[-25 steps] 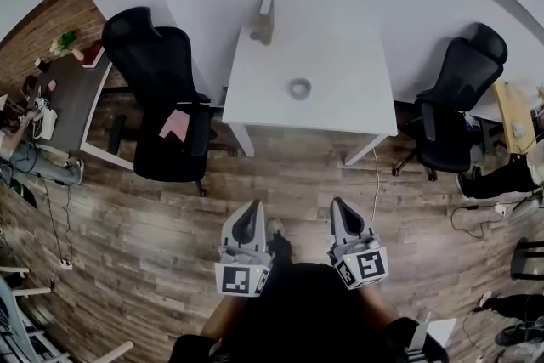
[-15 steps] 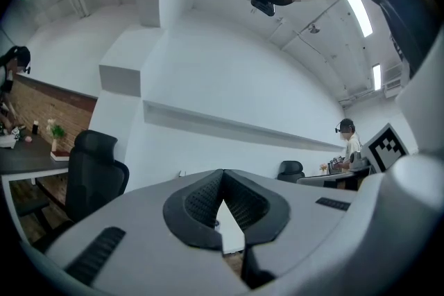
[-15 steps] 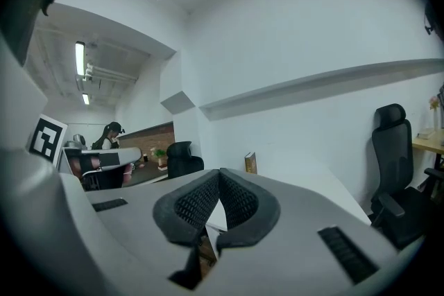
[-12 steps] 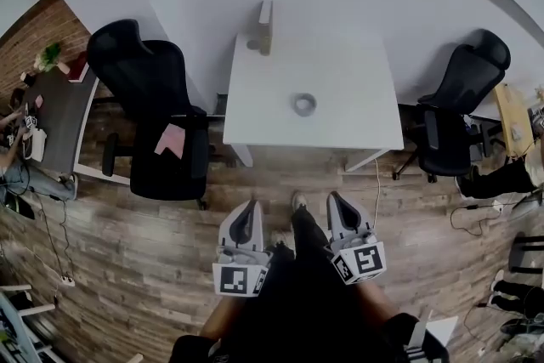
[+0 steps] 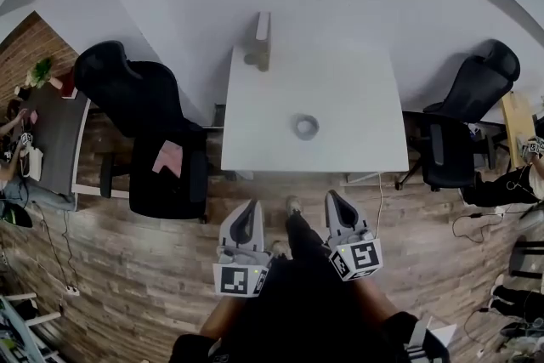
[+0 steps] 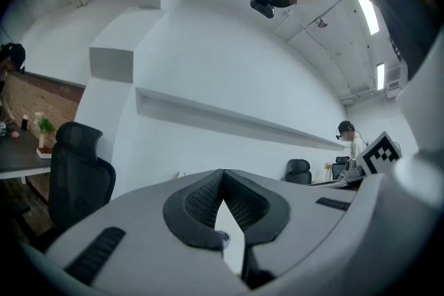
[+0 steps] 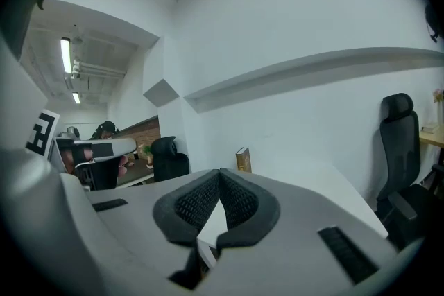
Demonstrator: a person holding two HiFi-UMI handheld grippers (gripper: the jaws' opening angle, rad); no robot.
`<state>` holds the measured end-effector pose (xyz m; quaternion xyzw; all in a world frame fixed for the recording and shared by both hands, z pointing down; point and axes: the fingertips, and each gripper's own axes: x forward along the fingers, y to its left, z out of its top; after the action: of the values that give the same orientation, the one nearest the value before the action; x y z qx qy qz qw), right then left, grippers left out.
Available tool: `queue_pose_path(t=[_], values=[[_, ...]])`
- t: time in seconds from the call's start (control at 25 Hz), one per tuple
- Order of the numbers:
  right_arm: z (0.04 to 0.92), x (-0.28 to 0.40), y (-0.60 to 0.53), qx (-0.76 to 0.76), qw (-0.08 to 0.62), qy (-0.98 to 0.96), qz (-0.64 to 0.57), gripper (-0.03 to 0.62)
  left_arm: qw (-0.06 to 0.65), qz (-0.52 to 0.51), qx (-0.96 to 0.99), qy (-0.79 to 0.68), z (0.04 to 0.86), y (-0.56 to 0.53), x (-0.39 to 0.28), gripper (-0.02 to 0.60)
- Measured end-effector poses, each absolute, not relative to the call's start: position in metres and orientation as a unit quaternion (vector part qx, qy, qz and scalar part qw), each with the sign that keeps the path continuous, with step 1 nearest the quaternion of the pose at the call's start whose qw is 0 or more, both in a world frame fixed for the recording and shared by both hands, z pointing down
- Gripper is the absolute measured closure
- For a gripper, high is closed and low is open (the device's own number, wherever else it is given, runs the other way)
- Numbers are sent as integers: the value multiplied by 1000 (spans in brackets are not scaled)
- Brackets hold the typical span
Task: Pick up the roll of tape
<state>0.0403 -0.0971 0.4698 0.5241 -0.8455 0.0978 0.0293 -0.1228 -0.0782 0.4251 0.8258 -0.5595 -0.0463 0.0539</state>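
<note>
The roll of tape [image 5: 306, 127], a small grey ring, lies flat near the middle of the white table [image 5: 357, 89]. My left gripper [image 5: 248, 215] and right gripper [image 5: 333, 204] are held side by side over the wooden floor, short of the table's near edge, both pointing toward it. Each has its jaw tips pressed together with nothing between them. In the gripper views the jaws fill the lower half: left gripper [image 6: 222, 180], right gripper [image 7: 220, 175]; the tape is not visible there.
A brown book-like object [image 5: 262, 40] stands at the table's far left edge, also seen as a book [image 7: 243, 159]. Black office chairs stand left [image 5: 144, 127] and right [image 5: 467, 119] of the table. A dark desk [image 5: 47, 132] with seated people is at far left.
The table and tape have come nearer and lower in the head view as I walked toward them. Both grippers kept their shut pose and side-by-side spacing.
</note>
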Motion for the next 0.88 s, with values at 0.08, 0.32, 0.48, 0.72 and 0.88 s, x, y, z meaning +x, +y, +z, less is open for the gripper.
queue_pose_path(t=[0.08, 0.32, 0.48, 0.72, 0.88], values=[[475, 42, -119, 524, 36, -844, 105, 582, 61, -49, 825, -560, 425, -100, -119, 566], [504, 53, -188, 525, 63, -836, 148, 582, 64, -39, 826, -558, 429, -164, -103, 566], [541, 63, -232, 530, 90, -822, 187, 582, 71, -27, 826, -558, 434, -203, -94, 566], [616, 78, -284, 535, 131, -791, 266, 573, 81, -21, 823, -562, 447, -247, -81, 566], [668, 83, -306, 535, 153, -769, 315, 534, 108, -26, 818, -565, 454, -265, -74, 566]])
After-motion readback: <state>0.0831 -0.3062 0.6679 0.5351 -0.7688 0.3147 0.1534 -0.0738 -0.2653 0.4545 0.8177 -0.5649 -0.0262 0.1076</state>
